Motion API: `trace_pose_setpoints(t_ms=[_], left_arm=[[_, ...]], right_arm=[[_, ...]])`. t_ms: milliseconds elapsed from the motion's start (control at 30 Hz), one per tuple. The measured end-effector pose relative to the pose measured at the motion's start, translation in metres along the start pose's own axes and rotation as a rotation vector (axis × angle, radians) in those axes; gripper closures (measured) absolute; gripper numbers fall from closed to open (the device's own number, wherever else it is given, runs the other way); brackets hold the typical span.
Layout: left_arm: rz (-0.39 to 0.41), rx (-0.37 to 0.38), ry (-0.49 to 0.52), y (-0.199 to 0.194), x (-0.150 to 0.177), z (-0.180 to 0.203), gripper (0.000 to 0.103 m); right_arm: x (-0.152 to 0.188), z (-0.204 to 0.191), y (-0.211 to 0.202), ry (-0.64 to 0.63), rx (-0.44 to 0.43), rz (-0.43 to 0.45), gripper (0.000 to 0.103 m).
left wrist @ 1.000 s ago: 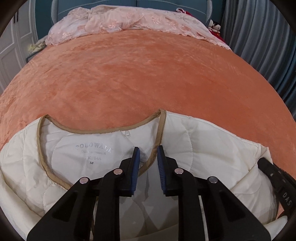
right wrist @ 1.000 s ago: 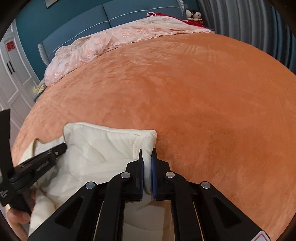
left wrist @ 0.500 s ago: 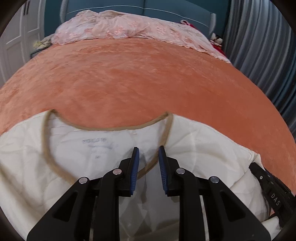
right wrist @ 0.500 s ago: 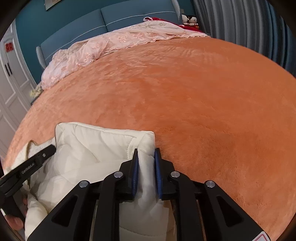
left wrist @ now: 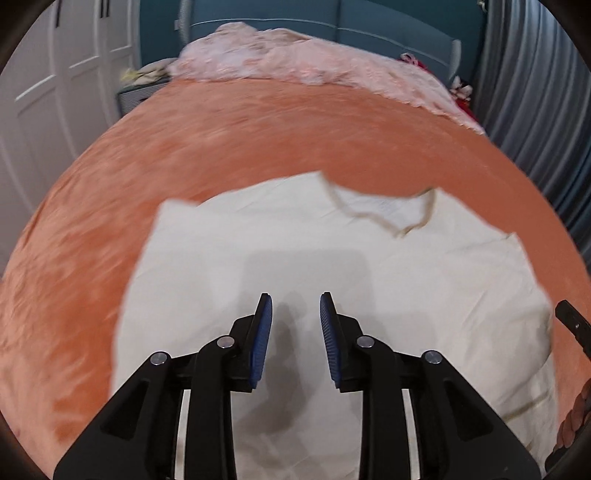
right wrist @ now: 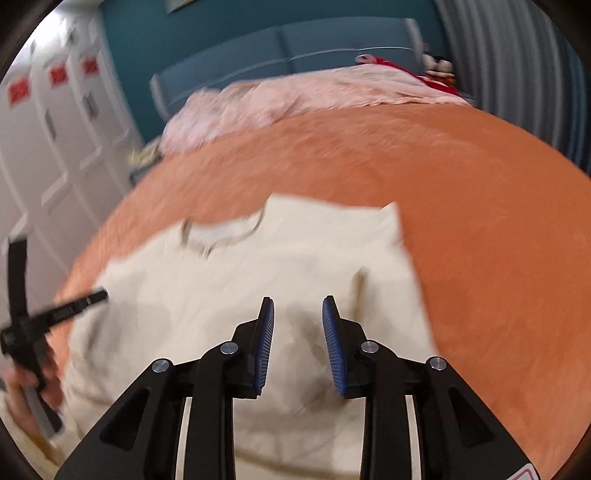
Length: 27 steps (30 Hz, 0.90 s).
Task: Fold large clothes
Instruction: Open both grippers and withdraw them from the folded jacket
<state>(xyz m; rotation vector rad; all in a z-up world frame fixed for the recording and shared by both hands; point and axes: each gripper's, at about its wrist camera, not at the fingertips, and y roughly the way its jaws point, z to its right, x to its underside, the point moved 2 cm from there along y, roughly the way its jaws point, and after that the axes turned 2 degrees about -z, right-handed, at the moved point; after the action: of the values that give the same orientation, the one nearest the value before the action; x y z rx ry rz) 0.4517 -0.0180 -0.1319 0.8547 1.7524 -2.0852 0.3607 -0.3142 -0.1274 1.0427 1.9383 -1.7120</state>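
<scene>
While blurred by motion, both wrist views clear enough to place things. Far left: white wardrobe doors (left wrist: pixel 48 122). Next, orange bedspread (left wrist: pixel 229 125), with cream quilted jacket (left wrist: pixel 424 280) lying flat on its near part, front side up. Left gripper (left wrist: pixel 295 334) above the jacket's lower middle, jaws spread, nothing between the blue pads (left wrist: pixel 261 339), only a shadow on the cloth beneath. Toward the right, tan-bound neckline (left wrist: pixel 391 221) at the jacket's far edge; beyond it, pink lace cover (left wrist: pixel 314 68) bunched against the blue headboard (left wrist: pixel 369 27). Grey curtain (left wrist: pixel 535 110) at far right.

In the right wrist view, right gripper (right wrist: pixel 298 338) likewise parted and empty, above the jacket (right wrist: pixel 280 258) near its right side; left tool's black tip just visible at the left edge.

Progress, as a judgement: early to middle. Sleeves apparently tucked in, since the outline reads as a rough rectangle, though blur forbids certainty. Probably left: halving hem toward collar, then smoothing.

Orientation: collar pointing away toward the headboard, hem out of sight toward the person; long axis running near to far along the bed.
</scene>
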Motion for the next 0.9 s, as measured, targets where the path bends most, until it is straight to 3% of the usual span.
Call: trace_pose_setpoints(t_ms=[133, 233, 567, 700, 767, 833, 900], left_arm=[[-0.037, -0.022, -0.037, 0.005, 0.031, -0.021, 0.077], [-0.02, -0.048, -0.018, 0.004, 0.044, -0.024, 0.077], [0.076, -0.079, -0.006, 0.016, 0.069, -0.024, 0.075], [0.09, -0.056, -0.028, 0.013, 0.069, -0.029, 0.074], [0.078, -0.063, -0.047, 0.003, 0.069, -0.033, 0.068], [0.061, -0.057, -0.041, -0.014, 0.076, -0.037, 0.05], [0.03, -0.059, -0.038, -0.04, 0.094, -0.049, 0.03]], right_arm=[[0.026, -0.021, 0.02, -0.03, -0.001, -0.086, 0.086], [0.042, -0.02, 0.032, -0.04, 0.038, -0.116, 0.088], [0.059, -0.01, 0.046, 0.014, 0.02, -0.098, 0.092], [0.058, -0.004, 0.041, 0.049, -0.021, -0.077, 0.092], [0.059, 0.003, 0.025, 0.091, -0.028, -0.084, 0.091], [0.065, 0.007, -0.002, 0.103, -0.021, -0.092, 0.081], [0.08, 0.014, -0.037, 0.077, 0.019, -0.107, 0.077]])
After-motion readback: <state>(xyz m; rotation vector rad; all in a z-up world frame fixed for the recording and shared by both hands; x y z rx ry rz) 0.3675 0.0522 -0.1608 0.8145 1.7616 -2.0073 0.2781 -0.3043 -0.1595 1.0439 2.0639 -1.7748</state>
